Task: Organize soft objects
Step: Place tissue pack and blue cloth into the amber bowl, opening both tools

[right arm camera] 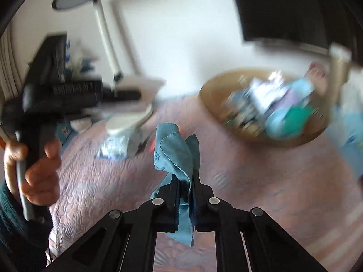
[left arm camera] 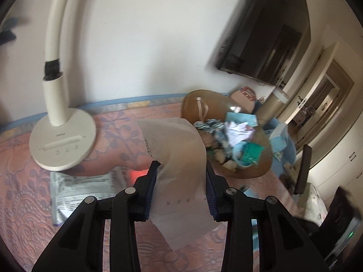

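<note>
In the left wrist view my left gripper (left arm camera: pixel 180 166) has its jaws well apart, with a pale beige cloth (left arm camera: pixel 179 158) draped between them; the cloth hangs above the table and looks held between the pads. Beyond it a brown woven basket (left arm camera: pixel 247 170) holds several soft items. In the right wrist view my right gripper (right arm camera: pixel 185 179) is shut on a blue cloth (right arm camera: pixel 174 151), held above the pink tablecloth (right arm camera: pixel 249 181). The basket (right arm camera: pixel 283 139) lies to the right and farther off. The left gripper (right arm camera: pixel 127 95) shows at left, held in a hand (right arm camera: pixel 38 170).
A white desk lamp (left arm camera: pixel 62 136) stands at left on the pink patterned tablecloth (left arm camera: pixel 22 192). A silver wipes pack (left arm camera: pixel 81 188) lies in front of it. A wall TV (left arm camera: pixel 265 34) hangs behind. A beige cylinder (left arm camera: pixel 272 106) and blue items sit past the basket.
</note>
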The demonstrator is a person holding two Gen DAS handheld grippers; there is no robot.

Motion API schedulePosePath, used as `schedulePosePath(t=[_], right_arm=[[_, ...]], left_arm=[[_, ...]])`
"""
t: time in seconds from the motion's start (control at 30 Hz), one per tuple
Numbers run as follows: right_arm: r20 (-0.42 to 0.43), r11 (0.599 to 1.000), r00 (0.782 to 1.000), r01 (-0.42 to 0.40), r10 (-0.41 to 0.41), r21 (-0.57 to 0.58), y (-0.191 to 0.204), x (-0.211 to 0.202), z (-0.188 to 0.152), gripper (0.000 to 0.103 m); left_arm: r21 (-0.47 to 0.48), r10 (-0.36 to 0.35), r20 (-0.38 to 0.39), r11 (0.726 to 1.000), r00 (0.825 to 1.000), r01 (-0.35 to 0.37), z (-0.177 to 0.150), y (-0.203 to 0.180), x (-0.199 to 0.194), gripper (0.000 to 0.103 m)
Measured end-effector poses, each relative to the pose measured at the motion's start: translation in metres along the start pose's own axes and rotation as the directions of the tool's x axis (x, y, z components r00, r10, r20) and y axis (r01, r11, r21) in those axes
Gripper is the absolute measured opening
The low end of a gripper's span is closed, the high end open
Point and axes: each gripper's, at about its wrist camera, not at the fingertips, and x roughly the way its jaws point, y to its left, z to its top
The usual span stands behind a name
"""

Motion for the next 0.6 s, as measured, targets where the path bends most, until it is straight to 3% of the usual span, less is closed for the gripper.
schedulePosePath(t=[0.1,0.27,0.33,0.37,0.43,0.6], right_arm=[[0.098,0.999,0.994,0.047,-0.048,0.018,-0.015,-0.04,0.026,0.008],[0.218,0.986,0.964,0.137,-0.154,0.091,-0.056,-0.085,0.072,0.008],[0.249,0.987,0.962,0.083,-0.115,0.134,-0.08,-0.094,0.091,0.008],[0.256,0.986,0.961,0.062,-0.1,0.154,-0.088,-0.093,0.098,0.008],[0.261,0.977,0.953,0.104,-0.151,0.184,-0.101,-0.086,0.113,0.008],[0.229,0.961,0.954,0.136,-0.192,0.24,-0.13,-0.062,0.139,0.008]], left_arm=[[0.032,-0.031,0.021,0.999,0.999,0.03,0.012,-0.025,-0.002,0.034],[0.085,-0.047,0.043,0.995,0.998,0.044,0.034,-0.061,0.009,0.034],[0.09,-0.063,0.037,0.994,0.997,0.059,0.043,-0.069,0.019,0.034],[0.087,-0.075,0.029,0.994,0.997,0.072,0.045,-0.072,0.024,0.034],[0.072,-0.116,0.016,0.991,0.993,0.114,0.047,-0.073,0.034,0.034],[0.08,-0.082,0.011,0.993,0.997,0.081,0.054,-0.077,0.063,0.034]])
